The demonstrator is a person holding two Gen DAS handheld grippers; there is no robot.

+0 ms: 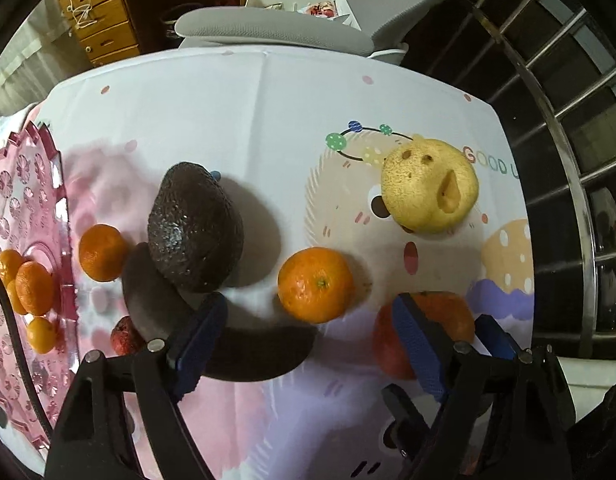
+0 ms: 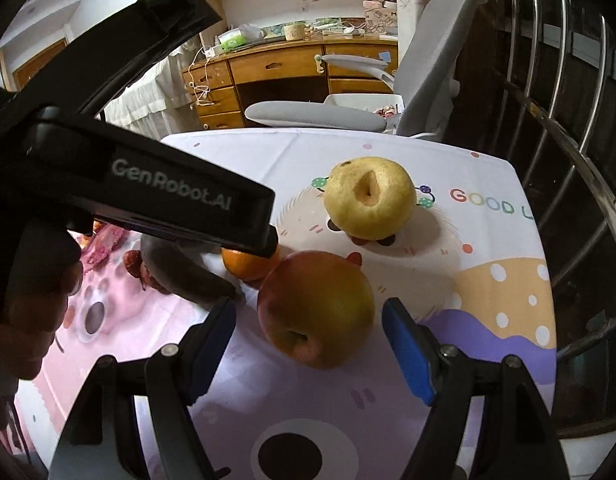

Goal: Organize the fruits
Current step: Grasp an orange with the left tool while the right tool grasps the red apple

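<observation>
**A:** State of the left gripper (image 1: 308,344)?

**B:** Jaws spread, pointing steeply down at the table (image 1: 227,92). Nothing is pinched. A mandarin (image 1: 315,284) lies on the cloth just ahead of the gap between the blue pads (image 1: 418,344), clear of both.

**A:** And the right gripper (image 2: 310,348)?

**B:** Also spread. An apple (image 2: 316,312) sits between its fingers, gaps visible on both sides, so no contact.

**A:** Location of the remaining fruit?

**B:** From the left wrist view: an avocado (image 1: 195,232) left of the mandarin, with a second mandarin (image 1: 101,252) just beside it, towards the plate. A small red fruit (image 1: 123,336) lies nearer the left finger. A yellow pear (image 1: 430,186) stands farther back on the right, well apart from the avocado.

**A:** The plate?

**B:** A pink plate (image 1: 23,176) at the left edge of the table. Small mandarins (image 1: 31,288) are grouped on it, touching each other.

**A:** Anything beyond the table?

**B:** A grey chair (image 2: 428,60) at the far edge, and a wooden desk (image 2: 275,68) behind it.
</observation>
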